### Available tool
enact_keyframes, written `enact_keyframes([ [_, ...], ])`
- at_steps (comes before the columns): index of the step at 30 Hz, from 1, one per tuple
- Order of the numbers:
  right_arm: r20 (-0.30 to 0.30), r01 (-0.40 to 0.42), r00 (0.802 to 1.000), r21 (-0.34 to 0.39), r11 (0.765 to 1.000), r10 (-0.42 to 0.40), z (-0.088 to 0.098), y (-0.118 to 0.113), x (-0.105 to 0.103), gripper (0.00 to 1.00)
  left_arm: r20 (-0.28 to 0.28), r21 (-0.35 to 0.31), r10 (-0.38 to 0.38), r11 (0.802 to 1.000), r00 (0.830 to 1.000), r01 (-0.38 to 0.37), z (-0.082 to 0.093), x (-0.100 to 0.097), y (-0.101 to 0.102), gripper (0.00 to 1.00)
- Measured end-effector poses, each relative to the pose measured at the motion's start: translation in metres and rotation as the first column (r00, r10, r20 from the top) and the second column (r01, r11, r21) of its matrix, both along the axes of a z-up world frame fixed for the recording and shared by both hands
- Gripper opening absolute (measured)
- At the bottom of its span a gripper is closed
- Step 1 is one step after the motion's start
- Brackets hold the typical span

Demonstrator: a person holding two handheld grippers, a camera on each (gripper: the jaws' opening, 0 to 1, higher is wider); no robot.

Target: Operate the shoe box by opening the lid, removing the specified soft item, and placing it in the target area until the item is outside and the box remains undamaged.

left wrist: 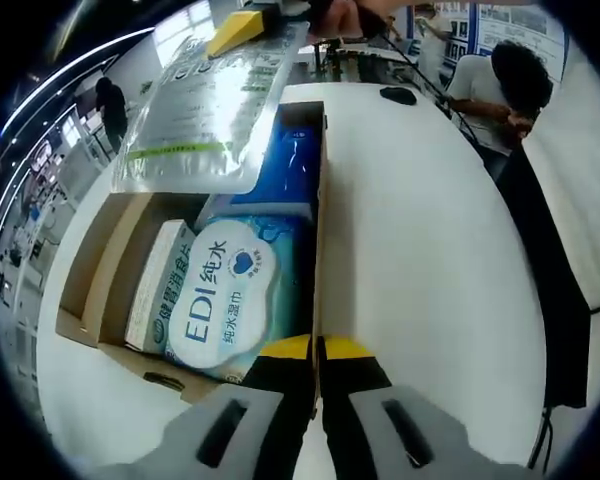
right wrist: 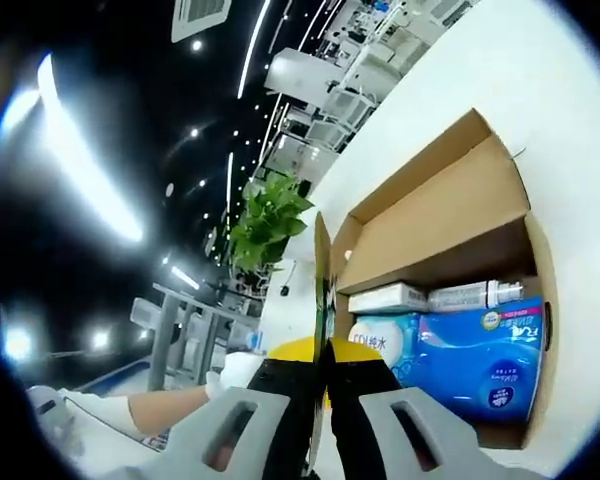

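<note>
the white desk carries the open cardboard shoe box, which sits toward one curved edge of the desk. the box lid stands up along one long side of the box, seen edge-on in both views.

the left gripper has its yellow-tipped jaws nearly together, clamped on the lid's edge. the right gripper is likewise nearly closed, with the lid edge running up between its jaws. both appear to hold the lid open.

inside the box, largest first: a blue soft pack and a wet-wipes pack with a white label reading "edi", lying side by side; a white carton against the wipes pack; a tube next to the carton. a clear resealable pouch lies across the far end of the box in the left gripper view.

the task does not name the soft item; the wipes pack or the blue pack are the likely candidates. both look light, pliable and film-wrapped, so the surface is probably slippery. a grip on a gathered end seam or corner should hold better than one on the flat face. the cardboard wall is thin; pulling the pack straight out avoids tearing it.
</note>
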State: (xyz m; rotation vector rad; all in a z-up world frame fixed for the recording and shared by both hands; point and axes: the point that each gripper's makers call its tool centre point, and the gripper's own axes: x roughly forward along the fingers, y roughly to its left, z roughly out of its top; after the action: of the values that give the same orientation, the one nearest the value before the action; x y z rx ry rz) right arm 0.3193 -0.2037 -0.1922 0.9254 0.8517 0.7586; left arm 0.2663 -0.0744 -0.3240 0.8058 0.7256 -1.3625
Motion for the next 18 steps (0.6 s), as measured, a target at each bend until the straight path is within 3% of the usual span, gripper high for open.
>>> enact_keyframes([
  [18, 0.020, 0.009, 1.000, -0.002, 1.000, -0.009, 0.017, -0.041, -0.008, 0.00, 0.009, 0.012, -0.004, 1.000, 1.000, 0.004, -0.002, -0.001, 0.000, 0.00],
])
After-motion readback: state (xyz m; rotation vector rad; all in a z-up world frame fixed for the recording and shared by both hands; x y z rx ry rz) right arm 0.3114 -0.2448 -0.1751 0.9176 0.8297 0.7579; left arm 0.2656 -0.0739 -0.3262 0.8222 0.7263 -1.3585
